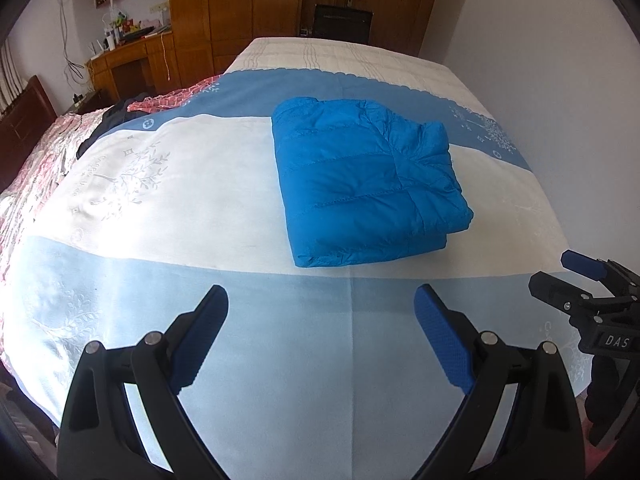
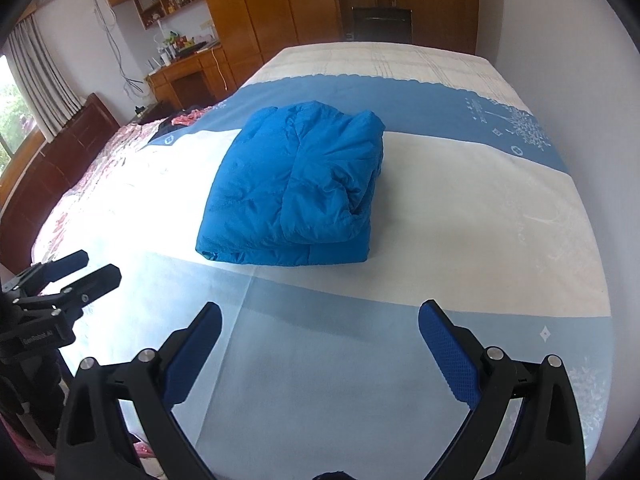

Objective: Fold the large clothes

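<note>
Left wrist view: the blue quilted puffer jacket (image 1: 368, 180) sits folded into a thick rectangular bundle at centre-right of the frame, on the bedspread (image 1: 200, 208), well apart from both tools. Left gripper (image 1: 320, 304) is spread wide at the bottom, holding nothing; right gripper (image 1: 576, 276) shows at the right edge, fingers also parted and empty.

Judging by the bundle, folding looks done or nearly so. If a last tidy is wanted, press the loose right side flat w/ both tools and square the corners (puffy fill tends to spring back, so push slow and hold).

Right wrist view: jacket (image 2: 292, 188) is slick nylon w/ stitched channels, and one rolled edge bulges on its right side. Bedspread (image 2: 460, 200) is smooth cloth in white, pale-blue and darker blue bands w/ faint tree prints.
</note>
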`<state>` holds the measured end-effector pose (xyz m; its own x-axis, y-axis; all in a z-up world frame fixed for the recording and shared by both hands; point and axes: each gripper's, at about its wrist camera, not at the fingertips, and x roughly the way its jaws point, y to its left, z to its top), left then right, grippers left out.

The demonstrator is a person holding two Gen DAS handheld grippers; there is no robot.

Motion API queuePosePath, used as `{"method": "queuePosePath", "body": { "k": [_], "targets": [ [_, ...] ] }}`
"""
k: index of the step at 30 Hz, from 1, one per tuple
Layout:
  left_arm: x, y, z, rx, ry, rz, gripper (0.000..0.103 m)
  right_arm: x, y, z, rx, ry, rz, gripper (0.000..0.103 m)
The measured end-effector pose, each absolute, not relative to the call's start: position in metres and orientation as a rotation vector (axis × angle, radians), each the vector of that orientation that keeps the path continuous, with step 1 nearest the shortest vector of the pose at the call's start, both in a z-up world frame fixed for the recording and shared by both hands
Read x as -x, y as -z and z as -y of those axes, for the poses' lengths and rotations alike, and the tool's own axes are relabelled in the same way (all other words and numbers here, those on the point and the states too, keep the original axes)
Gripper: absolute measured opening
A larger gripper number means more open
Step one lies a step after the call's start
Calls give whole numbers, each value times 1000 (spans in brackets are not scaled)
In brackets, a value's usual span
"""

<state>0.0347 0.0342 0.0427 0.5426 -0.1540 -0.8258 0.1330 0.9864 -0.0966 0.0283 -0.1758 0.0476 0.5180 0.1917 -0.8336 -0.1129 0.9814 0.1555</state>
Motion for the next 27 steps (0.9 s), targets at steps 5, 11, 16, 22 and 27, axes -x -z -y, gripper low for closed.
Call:
{"method": "queuePosePath", "body": {
  "k": [5, 11, 16, 22, 27],
  "targets": [
    [-30, -43, -35, 20, 166, -979, 93, -23, -48, 178, -79, -185, -1009, 99],
    [-26, -43, -34, 11, 164, -973, 93, -18, -49, 179, -83, -190, -1003, 99],
    [-23, -43, -33, 1, 161, -971, 93, -16, -50, 179, -78, -200, -1000, 99],
    [-22, -43, -33, -2, 159, -970, 93, -15, -50, 178, -80, -211, -998, 99],
    [-23, -43, -34, -3, 161, -970, 93, -15, -50, 179, -80, -214, -997, 99]
  ]
}}
